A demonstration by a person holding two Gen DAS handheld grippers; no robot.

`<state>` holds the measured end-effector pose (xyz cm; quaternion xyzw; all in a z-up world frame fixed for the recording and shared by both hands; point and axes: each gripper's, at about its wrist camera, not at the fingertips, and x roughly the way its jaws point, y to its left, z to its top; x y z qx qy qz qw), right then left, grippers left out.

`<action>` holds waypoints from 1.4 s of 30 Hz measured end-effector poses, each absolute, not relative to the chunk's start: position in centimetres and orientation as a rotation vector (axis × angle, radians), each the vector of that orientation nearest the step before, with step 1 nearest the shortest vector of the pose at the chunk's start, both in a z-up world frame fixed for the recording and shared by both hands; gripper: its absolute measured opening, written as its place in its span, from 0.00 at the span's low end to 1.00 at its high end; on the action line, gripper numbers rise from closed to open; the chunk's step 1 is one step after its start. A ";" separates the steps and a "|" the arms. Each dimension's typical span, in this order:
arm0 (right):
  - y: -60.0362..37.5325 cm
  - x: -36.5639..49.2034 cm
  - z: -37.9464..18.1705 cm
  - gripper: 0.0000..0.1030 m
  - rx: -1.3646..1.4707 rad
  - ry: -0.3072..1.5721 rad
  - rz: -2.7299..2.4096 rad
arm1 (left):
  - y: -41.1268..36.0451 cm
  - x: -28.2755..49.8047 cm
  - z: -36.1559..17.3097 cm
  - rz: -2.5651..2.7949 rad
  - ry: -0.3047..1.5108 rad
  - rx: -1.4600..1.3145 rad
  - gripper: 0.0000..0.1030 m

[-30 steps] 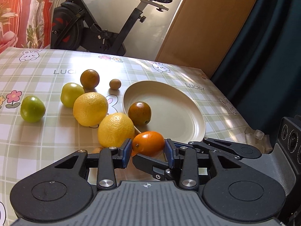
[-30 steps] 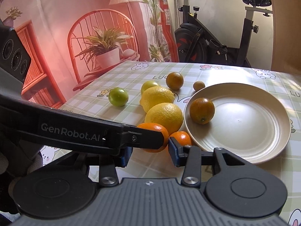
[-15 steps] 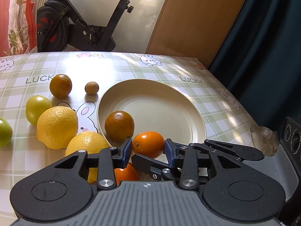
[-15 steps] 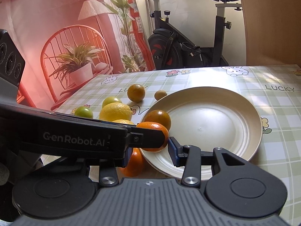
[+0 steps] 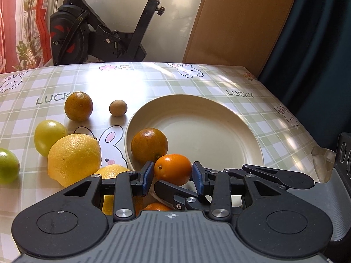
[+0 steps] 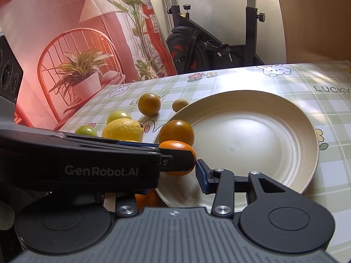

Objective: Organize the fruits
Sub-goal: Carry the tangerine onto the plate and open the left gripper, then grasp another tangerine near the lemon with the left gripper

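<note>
The left gripper (image 5: 172,176) clamps a small orange (image 5: 173,169) over the plate's (image 5: 219,118) near rim, beside a darker orange (image 5: 149,145) on it; the right gripper's (image 6: 175,175) jaws stand open, empty.

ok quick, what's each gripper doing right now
left gripper: shut on the small orange, over the plate edge
right gripper: open, holding nothing

On the table (image 5: 197,81) the plate (image 5: 219,118) holds one orange (image 5: 149,145) at its 9 o'clock rim; lemons (image 5: 74,159) lie further toward 9 o'clock, outside it.
</note>
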<state>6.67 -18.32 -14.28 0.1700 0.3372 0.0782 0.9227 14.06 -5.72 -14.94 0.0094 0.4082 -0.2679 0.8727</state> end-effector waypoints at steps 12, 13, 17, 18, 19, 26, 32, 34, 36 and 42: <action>-18.4 7.7 -14.6 0.43 0.314 0.698 0.138 | -5.8 14.4 -14.6 -0.523 0.827 0.019 0.39; -18.3 7.7 -14.5 0.43 0.306 0.695 0.135 | -5.7 14.3 -14.4 -0.521 0.822 0.013 0.39; -18.2 7.1 -14.0 0.48 0.304 0.671 0.130 | -5.4 13.6 -13.7 -0.520 0.797 0.004 0.42; -18.2 6.9 -13.9 0.49 0.304 0.664 0.128 | -5.3 13.3 -13.6 -0.521 0.792 0.001 0.42; -18.2 6.6 -13.8 0.50 0.305 0.656 0.125 | -5.2 13.1 -13.4 -0.523 0.788 -0.001 0.43; -17.9 5.0 -12.5 0.50 0.306 0.607 0.117 | -4.3 11.4 -12.6 -0.512 0.773 -0.035 0.43; -16.7 4.2 -11.8 0.50 0.253 0.593 0.145 | -3.4 10.1 -12.1 -0.497 0.759 -0.015 0.43; -16.2 3.9 -11.7 0.50 0.245 0.593 0.150 | -2.8 9.8 -12.0 -0.492 0.761 -0.024 0.43; -15.9 3.7 -11.8 0.50 0.242 0.595 0.154 | -2.3 9.5 -12.1 -0.484 0.767 -0.033 0.43; -15.6 3.0 -11.8 0.50 0.236 0.605 0.166 | -0.4 8.9 -12.3 -0.459 0.778 -0.080 0.43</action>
